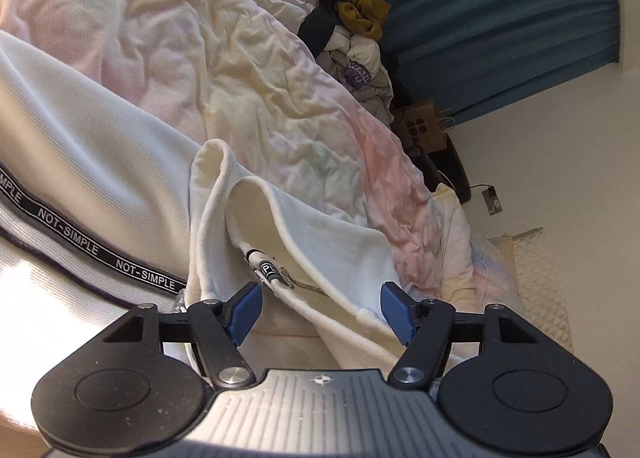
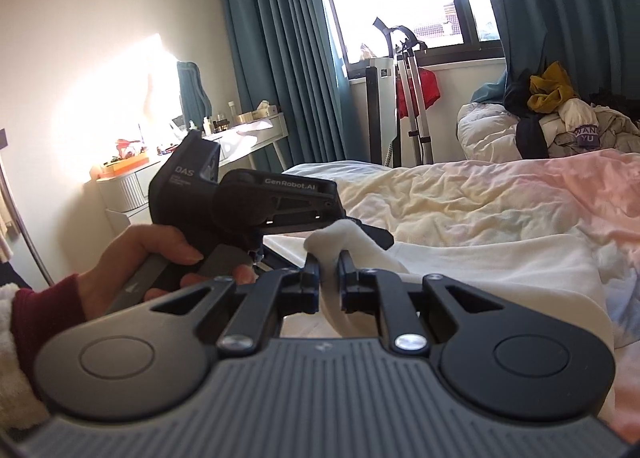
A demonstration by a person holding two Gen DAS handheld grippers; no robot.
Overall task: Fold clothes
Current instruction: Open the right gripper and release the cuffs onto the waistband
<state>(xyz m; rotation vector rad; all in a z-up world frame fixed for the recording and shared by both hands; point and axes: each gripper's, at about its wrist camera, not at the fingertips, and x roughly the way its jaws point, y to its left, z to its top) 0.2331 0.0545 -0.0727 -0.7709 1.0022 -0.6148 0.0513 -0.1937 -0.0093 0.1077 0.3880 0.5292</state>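
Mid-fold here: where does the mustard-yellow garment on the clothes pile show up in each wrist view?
Left wrist view: the mustard-yellow garment sits upper centre-right, atop the clothes pile, against the teal curtain.
Right wrist view: far right, upper-middle, atop the same pile beside the window.
Shared landmark: the purple patch just below it.

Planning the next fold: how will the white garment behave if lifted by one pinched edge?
Probably floppy: the white garment bunches where the right gripper pinches it. Its ribbed hem already curls, so it likely sags and unfolds.
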